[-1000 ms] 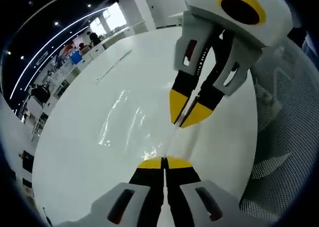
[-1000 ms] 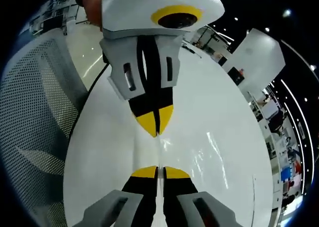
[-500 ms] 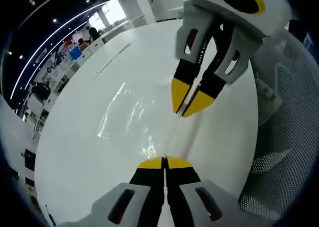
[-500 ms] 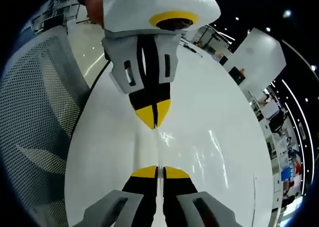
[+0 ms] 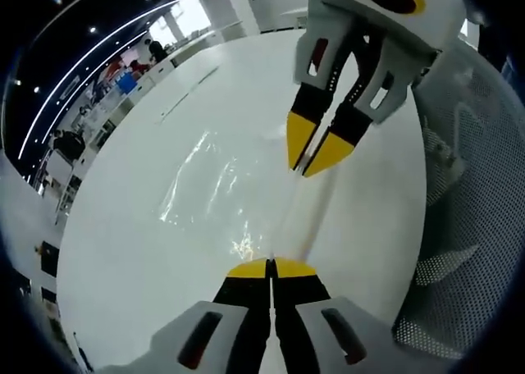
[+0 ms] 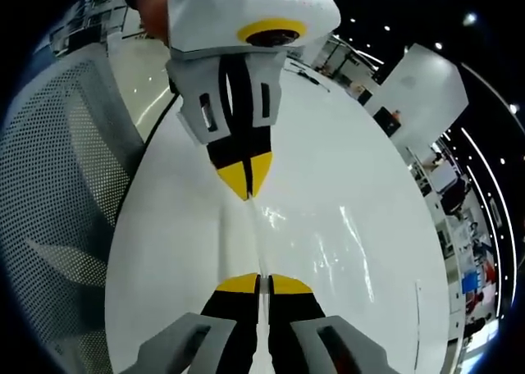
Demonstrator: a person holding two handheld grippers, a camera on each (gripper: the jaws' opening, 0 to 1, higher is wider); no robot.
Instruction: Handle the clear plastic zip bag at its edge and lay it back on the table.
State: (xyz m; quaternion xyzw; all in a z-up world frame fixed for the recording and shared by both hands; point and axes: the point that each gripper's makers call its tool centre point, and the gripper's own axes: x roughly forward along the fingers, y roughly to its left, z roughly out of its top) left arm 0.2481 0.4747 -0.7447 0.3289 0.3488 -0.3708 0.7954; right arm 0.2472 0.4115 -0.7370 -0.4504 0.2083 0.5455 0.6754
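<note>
In the left gripper view, the left claw (image 5: 270, 267) rises from six o'clock with its two yellow tips pressed together, pinching the near end of the edge of a clear plastic zip bag (image 5: 215, 195). From that pinch the edge runs as a taut pale strip up toward one o'clock, where the right claw (image 5: 316, 151) reaches down from the top, its yellow tips nearly together on the far end of the same strip. The bag's body spreads away toward ten o'clock as a wrinkled, glossy film over the white counter (image 5: 123, 226). Whether the film rests fully on the surface or hangs just above it cannot be told. A white mesh chair (image 5: 467, 226) stands beside the counter at three o'clock, and a bright open room lies far off at eleven o'clock.

In the right gripper view, the right claw (image 6: 259, 283) rises from six o'clock, tips closed on the bag edge. The strip runs straight up to the left claw (image 6: 245, 178) at twelve o'clock, also closed on it. The bag (image 6: 328, 243) shows as faint shiny creases toward two o'clock on the counter (image 6: 164, 259). The mesh chair (image 6: 57, 193) is at nine o'clock.

As a judgement of progress: the grasp at the edge is done, with the edge stretched between both claws. What remains is to lower the edge onto the counter and let go at both ends.
</note>
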